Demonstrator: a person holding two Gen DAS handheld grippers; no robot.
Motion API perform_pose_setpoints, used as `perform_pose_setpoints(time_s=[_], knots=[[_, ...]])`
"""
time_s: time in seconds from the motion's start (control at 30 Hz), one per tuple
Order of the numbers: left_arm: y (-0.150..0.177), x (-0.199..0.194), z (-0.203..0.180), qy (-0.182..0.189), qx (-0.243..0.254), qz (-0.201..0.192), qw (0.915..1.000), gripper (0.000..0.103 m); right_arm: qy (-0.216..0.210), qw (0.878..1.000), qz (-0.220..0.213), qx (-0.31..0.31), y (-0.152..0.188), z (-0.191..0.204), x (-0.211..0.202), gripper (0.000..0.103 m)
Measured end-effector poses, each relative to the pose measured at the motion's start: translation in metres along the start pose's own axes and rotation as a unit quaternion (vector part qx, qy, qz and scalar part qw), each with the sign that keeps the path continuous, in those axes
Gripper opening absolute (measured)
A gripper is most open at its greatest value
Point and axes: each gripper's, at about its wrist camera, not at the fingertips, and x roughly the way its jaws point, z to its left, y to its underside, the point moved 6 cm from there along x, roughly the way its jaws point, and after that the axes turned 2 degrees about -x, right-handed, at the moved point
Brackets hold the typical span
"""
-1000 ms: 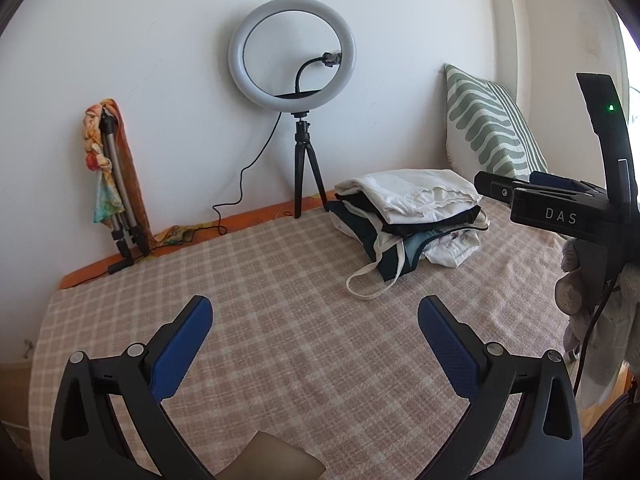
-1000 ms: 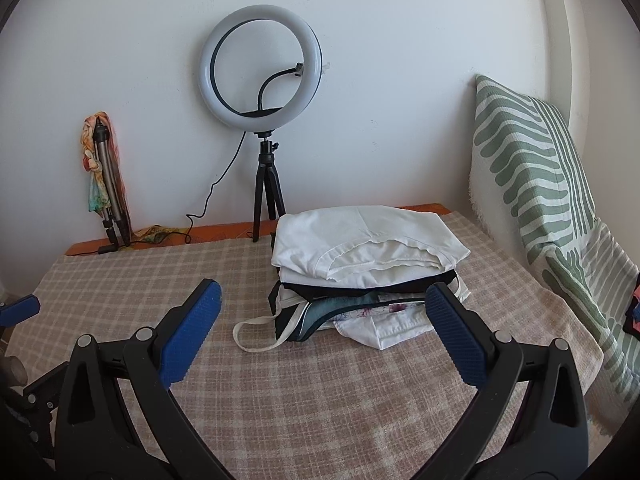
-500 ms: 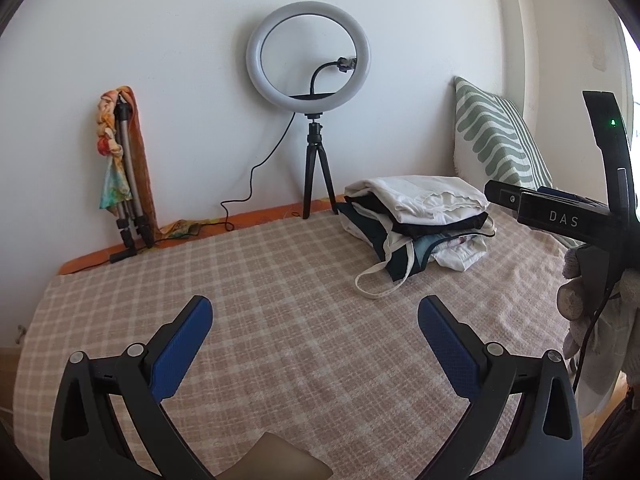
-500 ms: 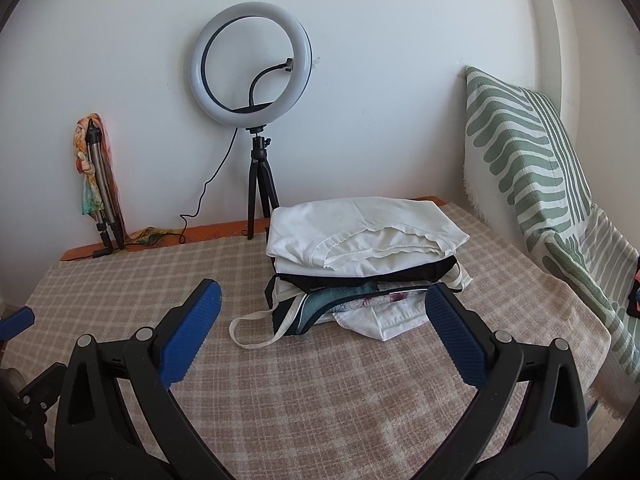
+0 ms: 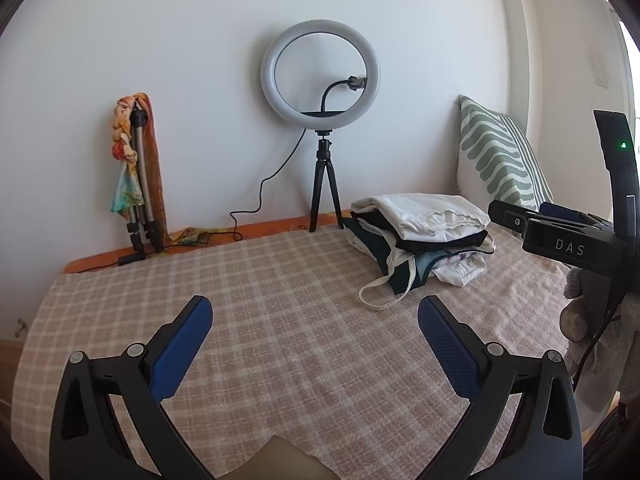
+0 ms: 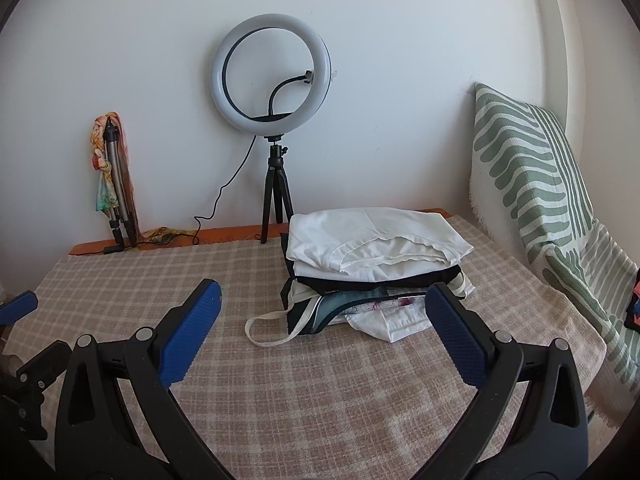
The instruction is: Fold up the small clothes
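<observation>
A stack of folded small clothes lies on the checked cloth, white garment on top, black and teal ones below, a white strap trailing out at the left. The stack also shows in the left wrist view at the right. My right gripper is open and empty, held above the cloth just in front of the stack. My left gripper is open and empty, further left over bare cloth. The right gripper's body shows at the right edge of the left view.
A ring light on a small tripod stands at the back by the wall. A folded tripod with a colourful scarf leans at the back left. A green-striped cushion leans at the right. A cable runs along the back edge.
Both grippers have drawn back and tilted up a little, so the stack and ring light sit lower and slightly further right in both views. Both stay open and empty.
</observation>
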Motion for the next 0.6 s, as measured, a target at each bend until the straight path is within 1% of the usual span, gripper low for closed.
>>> perform_pose_setpoints(time_s=[0.23, 0.6], knots=[[0.0009, -0.0043, 0.0034, -0.008, 0.0, -0.006, 0.9999, 0.102, 0.002, 1.0, -0.011, 0.003, -0.0035, 0.0008, -0.0062, 0.103], [-0.0016, -0.0088, 0.0031, -0.007, -0.004, -0.012, 0.9999, 0.102, -0.003, 1.0, -0.008, 0.008, -0.0022, 0.0015, -0.0075, 0.103]])
